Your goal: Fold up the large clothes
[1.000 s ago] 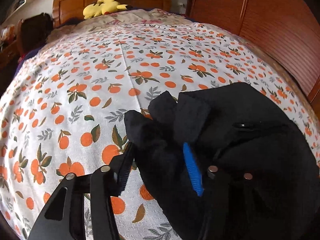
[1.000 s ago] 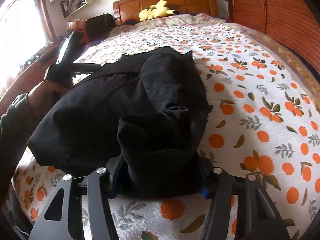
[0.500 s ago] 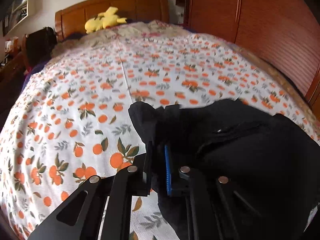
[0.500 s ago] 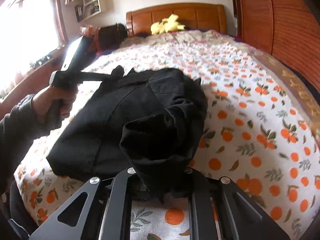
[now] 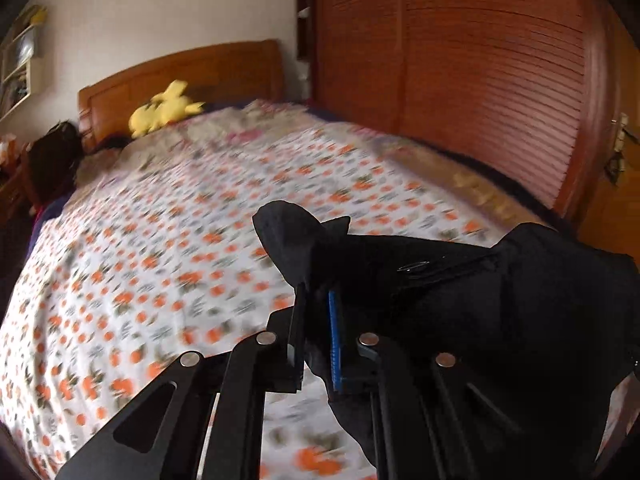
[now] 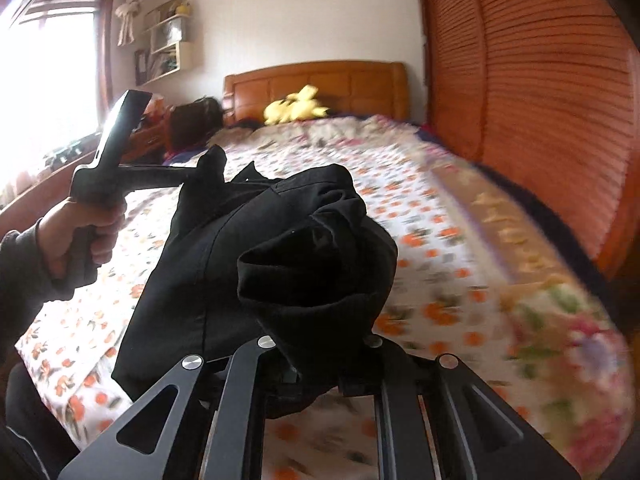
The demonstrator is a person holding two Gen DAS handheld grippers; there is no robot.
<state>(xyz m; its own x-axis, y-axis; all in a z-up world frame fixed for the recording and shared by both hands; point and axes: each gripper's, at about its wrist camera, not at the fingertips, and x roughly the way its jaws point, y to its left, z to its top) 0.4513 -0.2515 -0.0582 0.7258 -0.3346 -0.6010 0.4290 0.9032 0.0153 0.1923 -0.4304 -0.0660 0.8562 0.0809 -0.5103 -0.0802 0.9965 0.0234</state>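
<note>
Garment: a large black fabric garment [image 5: 460,304], bunched, hangs between the two tools at lower right of the left wrist view, above the bed's white sheet printed with oranges [image 5: 152,240].
Left hand-held gripper [image 5: 316,340]: jaws have just been closing; they now pinch a corner of the garment, a peak of cloth poking up past the blue pad.
Right hand-held gripper [image 6: 320,364]: jaws have just been closing too; cloth fills the gap and bulges over it at lower centre, so it reads as clamped on another corner.
Why held so: two separate corners gripped probably lets the cloth drop open for a fold.
Left view only: the blue pad, and a small metal snap on the cloth.
Right view only: the person's hand [image 6: 80,232] at centre left gripping the left tool's handle, a bright window [image 6: 48,76] at upper left, and the garment's slack span.
</note>
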